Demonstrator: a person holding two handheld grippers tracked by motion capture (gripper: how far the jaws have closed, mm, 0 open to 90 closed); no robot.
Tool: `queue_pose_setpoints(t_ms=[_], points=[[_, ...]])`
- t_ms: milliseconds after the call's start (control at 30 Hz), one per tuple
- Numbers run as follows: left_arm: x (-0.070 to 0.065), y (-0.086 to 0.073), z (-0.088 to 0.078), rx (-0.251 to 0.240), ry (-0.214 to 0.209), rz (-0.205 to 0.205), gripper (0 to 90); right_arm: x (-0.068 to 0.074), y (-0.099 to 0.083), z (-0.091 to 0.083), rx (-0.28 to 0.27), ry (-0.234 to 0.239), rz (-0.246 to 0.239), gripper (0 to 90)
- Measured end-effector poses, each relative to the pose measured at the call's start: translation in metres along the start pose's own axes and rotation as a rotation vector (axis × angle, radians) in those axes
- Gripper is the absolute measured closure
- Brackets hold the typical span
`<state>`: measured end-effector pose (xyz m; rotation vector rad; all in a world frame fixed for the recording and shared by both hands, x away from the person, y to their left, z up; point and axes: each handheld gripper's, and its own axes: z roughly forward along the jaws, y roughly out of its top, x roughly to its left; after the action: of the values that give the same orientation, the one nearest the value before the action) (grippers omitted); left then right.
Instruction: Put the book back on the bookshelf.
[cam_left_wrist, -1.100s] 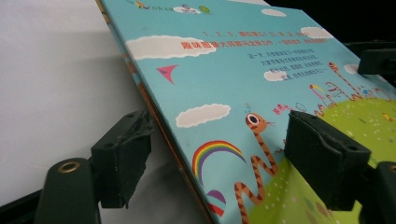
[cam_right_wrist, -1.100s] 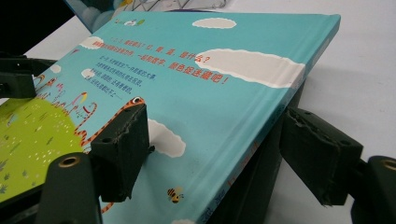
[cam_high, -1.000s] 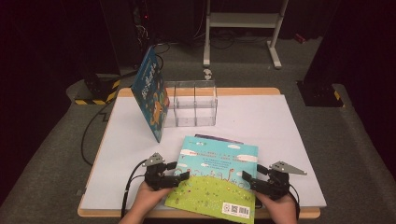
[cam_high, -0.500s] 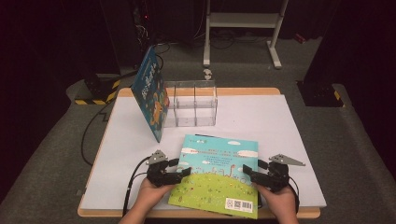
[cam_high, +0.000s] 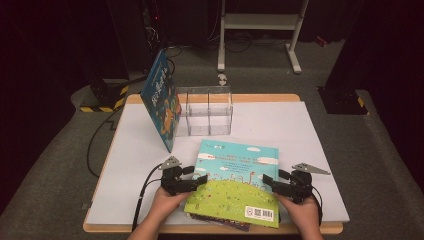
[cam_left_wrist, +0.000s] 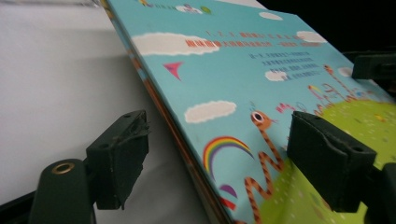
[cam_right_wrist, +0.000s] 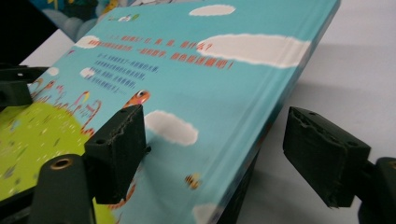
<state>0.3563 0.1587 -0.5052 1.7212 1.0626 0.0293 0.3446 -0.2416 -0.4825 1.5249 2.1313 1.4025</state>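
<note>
Picture book (cam_high: 235, 182) flat at near edge of white desk (cam_high: 280, 125), back cover up: blue sky, white clouds, green hill, barcode label at near corner. Edge of second book (cam_high: 220, 221) peeking from under its near side. Left gripper (cam_high: 192, 181) at book's left edge, right gripper (cam_high: 272, 181) at its right edge, one hand behind each. Left fingers (cam_left_wrist: 119, 156) wide apart, just been opening, straddling the book's edge, one over the cover, the other over bare desk; pads clear of the book, nothing gripped. Right fingers (cam_right_wrist: 116, 149) likewise spread and just been opening, book's edge in the gap, no pad pressing. Farther back, clear plastic divider box (cam_high: 205, 111) mid-desk; blue picture book (cam_high: 161, 100) standing tilted against its left side.
</note>
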Motion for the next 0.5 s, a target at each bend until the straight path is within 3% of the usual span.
queue_pose_setpoints(t_ms=[67, 133, 200, 333, 500], points=[[0.0, -0.001, 0.002, 0.002, -0.017, -0.014, 20.1, 0.001, -0.003, -0.001, 0.0, 0.015, 0.01, 19.2], [-0.002, 0.0, 0.004, 0.009, -0.028, 0.002, 21.6, 0.004, -0.005, 0.0, 0.008, 0.019, 0.009, 18.7], [-0.005, 0.002, 0.004, 0.013, -0.015, 0.019, 21.2, 0.007, -0.005, 0.001, 0.015, 0.026, -0.004, 18.9], [-0.007, 0.006, 0.002, 0.037, -0.004, 0.037, 21.5, 0.01, -0.004, 0.002, 0.041, 0.027, 0.021, 20.7], [-0.009, 0.009, 0.002, 0.047, 0.002, 0.057, 21.6, 0.011, -0.002, -0.001, 0.033, 0.012, 0.03, 25.1]])
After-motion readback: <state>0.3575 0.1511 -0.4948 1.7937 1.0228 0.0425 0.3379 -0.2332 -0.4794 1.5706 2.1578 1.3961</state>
